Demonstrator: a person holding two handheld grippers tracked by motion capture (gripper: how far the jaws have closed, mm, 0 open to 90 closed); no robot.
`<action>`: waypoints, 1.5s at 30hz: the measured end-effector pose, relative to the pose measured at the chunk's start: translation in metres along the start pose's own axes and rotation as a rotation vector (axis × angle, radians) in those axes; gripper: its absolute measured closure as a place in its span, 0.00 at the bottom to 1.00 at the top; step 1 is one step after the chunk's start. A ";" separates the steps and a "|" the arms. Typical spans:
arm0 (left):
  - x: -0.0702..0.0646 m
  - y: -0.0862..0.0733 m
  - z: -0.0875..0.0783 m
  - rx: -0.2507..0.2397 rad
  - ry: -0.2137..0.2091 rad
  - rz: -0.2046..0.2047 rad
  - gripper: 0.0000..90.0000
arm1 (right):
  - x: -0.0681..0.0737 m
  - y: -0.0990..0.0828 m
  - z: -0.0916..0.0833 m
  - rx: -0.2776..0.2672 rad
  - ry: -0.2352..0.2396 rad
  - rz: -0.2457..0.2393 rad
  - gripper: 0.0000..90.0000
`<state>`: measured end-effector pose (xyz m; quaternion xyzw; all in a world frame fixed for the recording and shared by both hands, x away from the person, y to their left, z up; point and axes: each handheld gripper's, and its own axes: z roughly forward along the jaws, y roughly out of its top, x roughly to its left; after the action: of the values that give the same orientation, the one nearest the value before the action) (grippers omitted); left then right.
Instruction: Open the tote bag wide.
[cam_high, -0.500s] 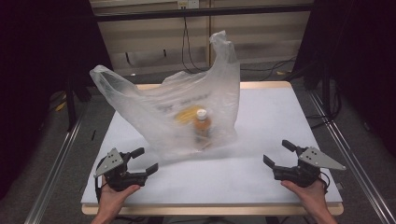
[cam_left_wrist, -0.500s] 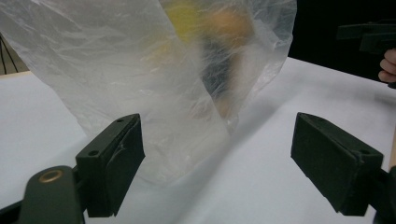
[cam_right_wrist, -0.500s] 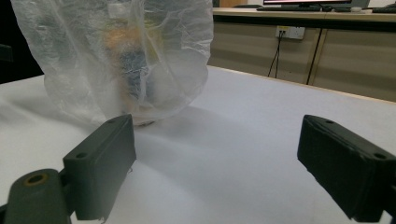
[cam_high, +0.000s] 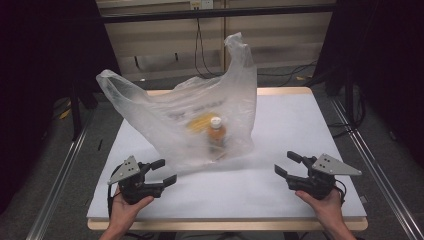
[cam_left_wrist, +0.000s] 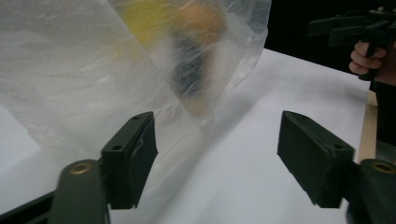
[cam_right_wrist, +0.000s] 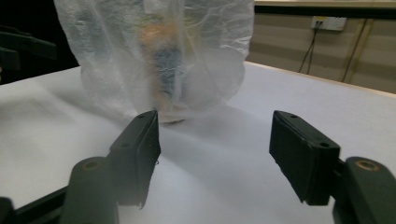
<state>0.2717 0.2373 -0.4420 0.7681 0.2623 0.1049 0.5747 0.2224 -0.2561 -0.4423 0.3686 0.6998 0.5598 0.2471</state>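
A clear plastic bag (cam_high: 190, 117) stands crumpled in the middle of the white table (cam_high: 290, 125), its handles sticking up. Inside it an orange drink bottle with a white cap (cam_high: 216, 135) stands upright beside something yellow (cam_high: 200, 122). My left gripper (cam_high: 164, 172) rests at the front left, open and empty, just short of the bag's near edge. My right gripper (cam_high: 285, 164) is at the front right, open and empty, well clear of the bag. The left gripper view has the bag (cam_left_wrist: 93, 70) close ahead; the right gripper view shows the bag (cam_right_wrist: 159, 51) farther off.
The table has a wooden rim (cam_high: 225, 224). Metal rails (cam_high: 57, 190) run along both sides on the floor. Cables and a wall socket (cam_high: 200, 5) are behind the table. The other gripper in a hand (cam_left_wrist: 364, 42) appears far off in the left gripper view.
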 end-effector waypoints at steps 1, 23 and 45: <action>-0.001 0.002 0.001 0.009 0.013 0.003 0.46 | -0.001 0.003 0.004 0.023 0.027 0.003 0.49; -0.003 0.031 0.000 0.022 -0.115 0.017 0.88 | 0.014 0.057 0.037 0.039 0.228 0.032 1.00; 0.007 0.076 0.018 -0.055 -0.128 0.039 1.00 | 0.021 0.124 0.083 0.001 0.310 -0.003 1.00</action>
<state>0.3079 0.2106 -0.3774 0.7622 0.2069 0.0738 0.6089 0.3027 -0.1770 -0.3426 0.2769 0.7304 0.6093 0.1366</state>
